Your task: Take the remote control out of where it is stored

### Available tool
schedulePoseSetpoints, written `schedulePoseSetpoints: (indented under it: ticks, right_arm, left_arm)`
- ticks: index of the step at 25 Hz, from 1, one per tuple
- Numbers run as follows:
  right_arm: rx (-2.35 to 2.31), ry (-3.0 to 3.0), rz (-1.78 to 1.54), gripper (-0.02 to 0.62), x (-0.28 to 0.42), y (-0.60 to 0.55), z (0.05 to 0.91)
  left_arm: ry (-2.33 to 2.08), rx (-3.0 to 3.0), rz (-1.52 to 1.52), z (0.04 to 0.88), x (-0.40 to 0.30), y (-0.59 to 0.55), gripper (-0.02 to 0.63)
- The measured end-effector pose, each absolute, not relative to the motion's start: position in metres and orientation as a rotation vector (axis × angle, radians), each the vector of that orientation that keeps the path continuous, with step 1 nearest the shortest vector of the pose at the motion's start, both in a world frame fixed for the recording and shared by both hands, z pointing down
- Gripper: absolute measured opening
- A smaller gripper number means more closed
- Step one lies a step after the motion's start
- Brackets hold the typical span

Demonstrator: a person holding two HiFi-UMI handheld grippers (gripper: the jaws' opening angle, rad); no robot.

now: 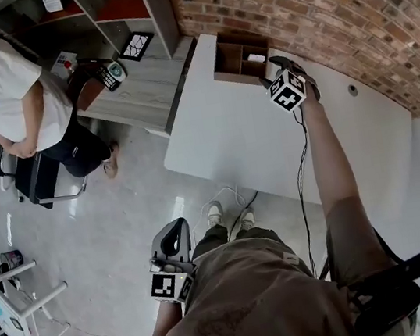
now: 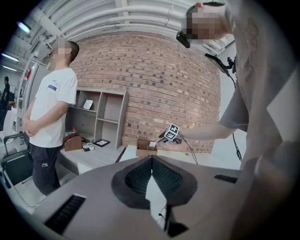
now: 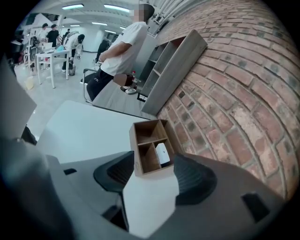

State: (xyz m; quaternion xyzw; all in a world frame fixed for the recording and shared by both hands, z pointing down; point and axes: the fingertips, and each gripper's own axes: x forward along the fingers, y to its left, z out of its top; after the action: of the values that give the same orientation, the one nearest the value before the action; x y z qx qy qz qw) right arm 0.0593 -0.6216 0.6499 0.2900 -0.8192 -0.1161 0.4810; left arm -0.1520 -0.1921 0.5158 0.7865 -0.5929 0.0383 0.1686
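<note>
A wooden compartment box stands on the white table against the brick wall. A white remote control rests upright in its right-hand compartment. My right gripper hovers just short of the box, jaws wide open and nothing between the pads. In the head view the right gripper sits beside the box, where the remote control shows as a white patch. My left gripper hangs low by my leg, off the table. Its pads meet at the tips with nothing held.
A person in a white T-shirt stands left of a grey desk with small items and a shelf unit behind it. A cable trails from the right gripper across the table. The brick wall borders the table's far side.
</note>
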Motion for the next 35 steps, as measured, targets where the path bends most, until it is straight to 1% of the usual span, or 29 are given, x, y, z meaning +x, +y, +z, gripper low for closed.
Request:
schedulePoseSetpoints:
  ticks: [6, 10, 16, 35]
  right_arm:
    - [0.702, -1.949, -0.267, 0.252, 0.051, -0.658, 0.674]
    - [0.687, -1.932, -0.244, 0.252, 0.048, -0.67, 0.689]
    - [0.665, -1.888, -0.26, 0.252, 0.047, -0.681, 0.704]
    - [0.621, -1.799, -0.311, 0.247, 0.044, -0.701, 0.732]
  left_arm:
    - [-1.664, 2.142, 0.2, 0.523, -0.165, -0.184, 0.011]
    - [-1.697, 2.157, 0.171, 0.526, -0.171, -0.185, 0.011]
    - [-1.708, 2.145, 0.145, 0.523, -0.173, -0.19, 0.011]
    - [-1.703, 2.051, 0.25, 0.54, -0.177, -0.174, 0.011]
